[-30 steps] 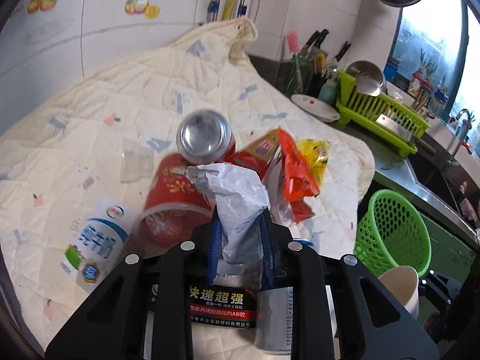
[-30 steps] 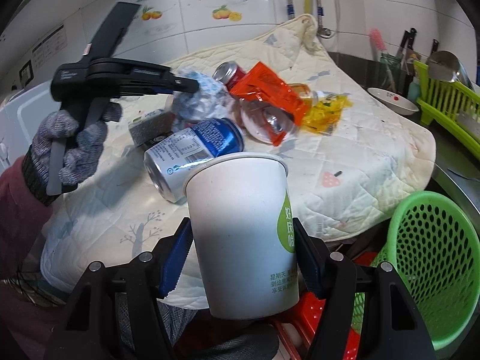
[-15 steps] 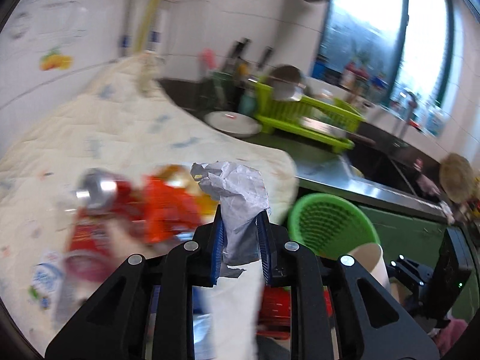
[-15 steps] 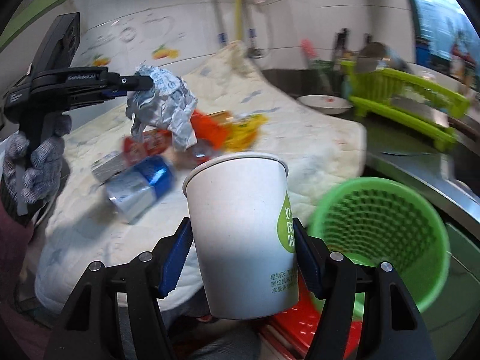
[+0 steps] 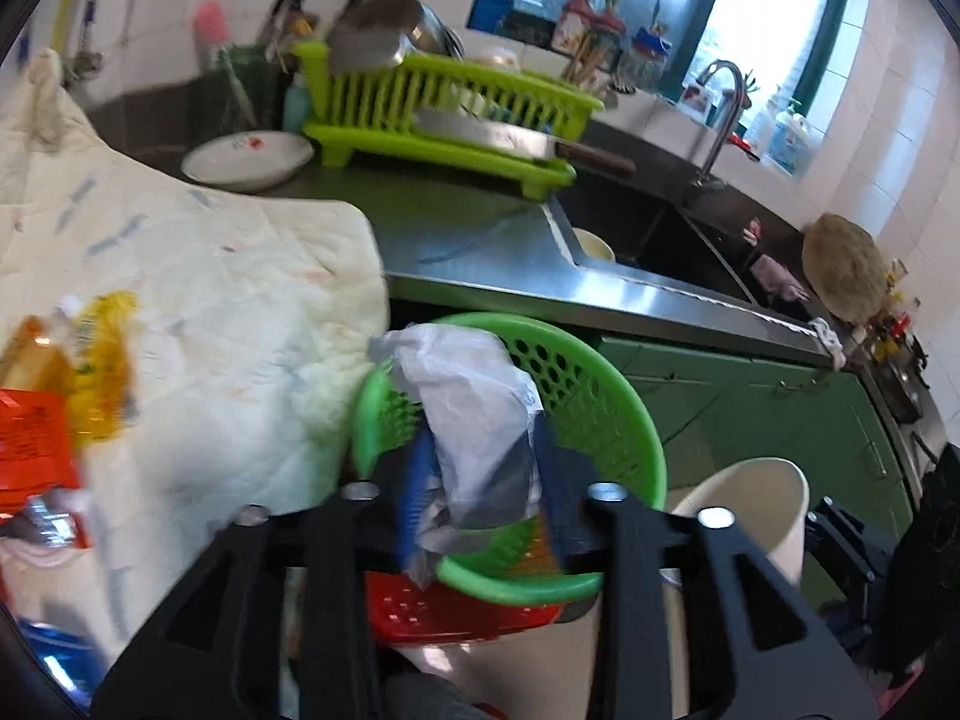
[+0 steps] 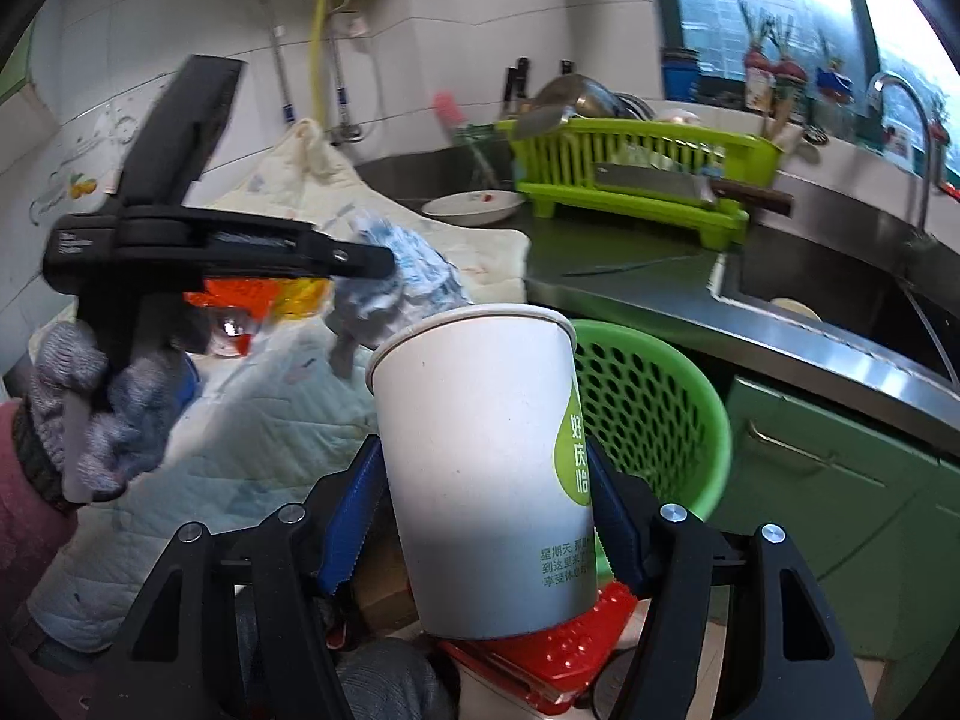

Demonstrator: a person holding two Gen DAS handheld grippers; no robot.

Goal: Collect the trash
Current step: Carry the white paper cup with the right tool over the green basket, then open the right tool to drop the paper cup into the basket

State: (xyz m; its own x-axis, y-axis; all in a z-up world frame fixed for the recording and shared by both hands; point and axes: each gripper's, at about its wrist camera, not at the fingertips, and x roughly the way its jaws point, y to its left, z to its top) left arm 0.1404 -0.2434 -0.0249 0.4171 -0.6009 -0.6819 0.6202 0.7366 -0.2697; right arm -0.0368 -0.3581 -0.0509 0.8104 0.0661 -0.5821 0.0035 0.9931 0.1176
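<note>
My left gripper (image 5: 483, 468) is shut on a crumpled grey-white wrapper (image 5: 474, 414) and holds it above the green mesh basket (image 5: 606, 396). In the right wrist view that gripper (image 6: 384, 264) and the wrapper (image 6: 408, 288) hang left of the basket (image 6: 654, 396). My right gripper (image 6: 486, 510) is shut on a white paper cup (image 6: 480, 450), upright in front of the basket; the cup also shows in the left wrist view (image 5: 756, 504). Orange and yellow wrappers (image 5: 66, 372) lie on the quilted cloth (image 5: 240, 300).
A red crate (image 5: 456, 612) sits under the basket. A steel counter (image 5: 510, 252), sink (image 5: 654, 234), lime dish rack (image 5: 444, 114) with a cleaver, and a white dish (image 5: 246, 159) lie behind. Green cabinets (image 5: 750, 396) stand at the right.
My left gripper has swung right from over the trash pile on the cloth to above the green basket, carrying the wrapper. My right gripper has turned right with the cup, toward the basket.
</note>
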